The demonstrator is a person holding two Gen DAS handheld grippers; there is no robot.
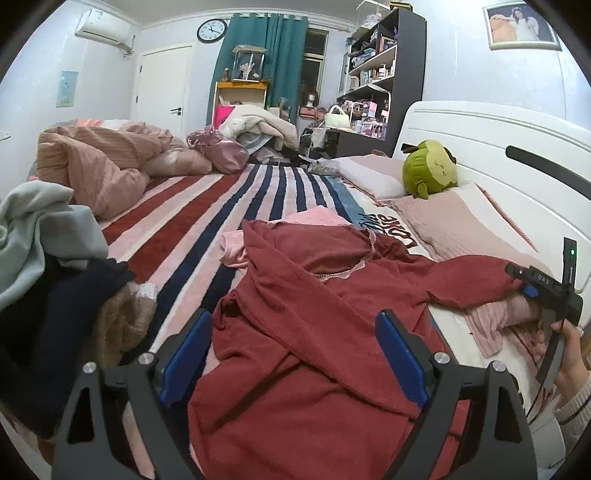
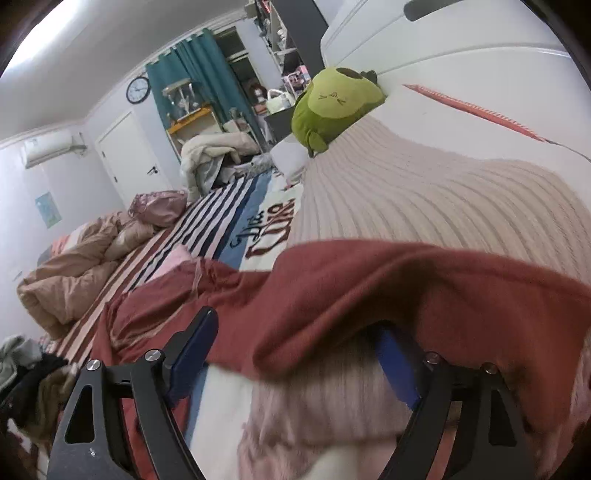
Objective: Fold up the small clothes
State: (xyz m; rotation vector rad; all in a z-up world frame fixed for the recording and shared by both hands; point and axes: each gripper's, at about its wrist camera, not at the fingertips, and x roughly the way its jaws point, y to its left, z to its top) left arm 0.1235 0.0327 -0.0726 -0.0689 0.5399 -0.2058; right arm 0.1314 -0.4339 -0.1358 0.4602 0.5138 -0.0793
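Red top spread on the bed, both hand-held grippers apart

Red fabric fills the space ahead of the left hand-held gripper (image 1: 293, 354), whose blue pads stand wide apart with nothing pressed between them; the red top (image 1: 314, 295) lies crumpled on the bed (image 1: 192, 206) under and beyond its fingers, lace collar facing away. A pink garment (image 1: 314, 218) peeks out past the far edge of the top. To the left of this gripper sits a pile of clothes (image 1: 55, 258), grey, dark blue and brown.

One sleeve of the top stretches off to the right, where the right hand-held gripper (image 2: 295, 354) meets it. In its own view the jaws are spread; the sleeve (image 2: 406, 288) drapes across them and covers the right pad, so the pads do not clamp it. A ribbed pink cloth (image 2: 325, 406) lies below it, blurred.

Writing: the striped bedspread carries large dark-red letters beyond the top, only partly showing, too cut off to read. The body of the right gripper bears small white characters, too small to make out, beside a green light. A wall clock (image 1: 212, 30) hangs far ahead; a green plush (image 1: 430, 170) rests against the headboard (image 1: 498, 140), ahead and right.
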